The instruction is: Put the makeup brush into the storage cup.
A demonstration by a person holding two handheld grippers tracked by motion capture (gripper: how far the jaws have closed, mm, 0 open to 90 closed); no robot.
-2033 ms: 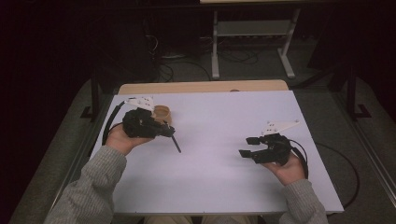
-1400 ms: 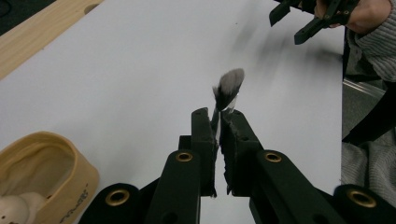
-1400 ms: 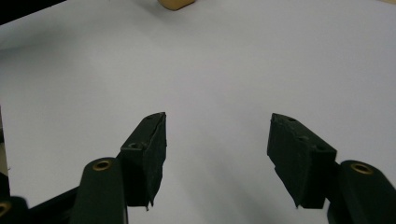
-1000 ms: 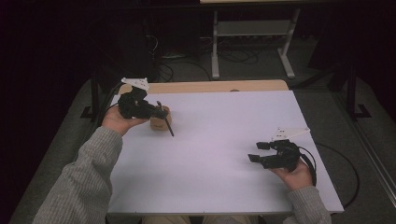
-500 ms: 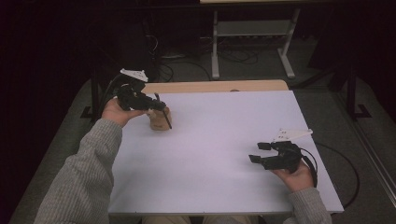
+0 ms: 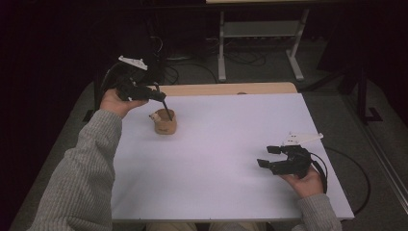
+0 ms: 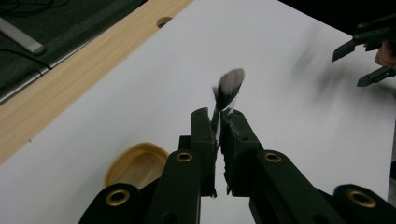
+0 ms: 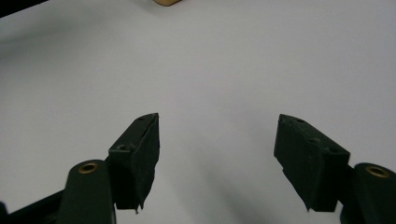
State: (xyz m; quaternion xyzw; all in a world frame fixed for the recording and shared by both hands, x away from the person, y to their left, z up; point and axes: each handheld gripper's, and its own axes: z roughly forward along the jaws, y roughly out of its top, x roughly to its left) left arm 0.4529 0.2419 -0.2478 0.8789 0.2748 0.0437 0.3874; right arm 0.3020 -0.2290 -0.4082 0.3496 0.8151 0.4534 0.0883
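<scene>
My left gripper point(image 6: 158, 96) is raised over the table's far left corner, shut on a thin dark brush point(image 6: 166, 109). The brush's grey bristle tuft point(image 7: 229, 86) sticks out past the closed jaws of the left gripper point(image 7: 217, 122). A small wooden cup point(image 6: 165, 126) stands on the white tabletop just below it, and the cup's rim point(image 7: 137, 163) lies under the jaws. The brush's lower end overlaps the cup's mouth; whether it is inside I cannot tell. My right gripper point(image 6: 267, 156) rests low at the near right, open with nothing between its jaws point(image 8: 217, 140).
The white tabletop point(image 6: 226, 144) has a wooden strip point(image 6: 226, 89) along its far edge. Beyond it are a metal stand point(image 6: 260, 43) and cables on the dark floor. The right gripper point(image 7: 369, 56) appears far off in the left gripper view.
The left gripper has lifted and drawn back toward the far left corner with the brush, uncovering the cup. The right hand slid toward the near right edge, then stayed still.
</scene>
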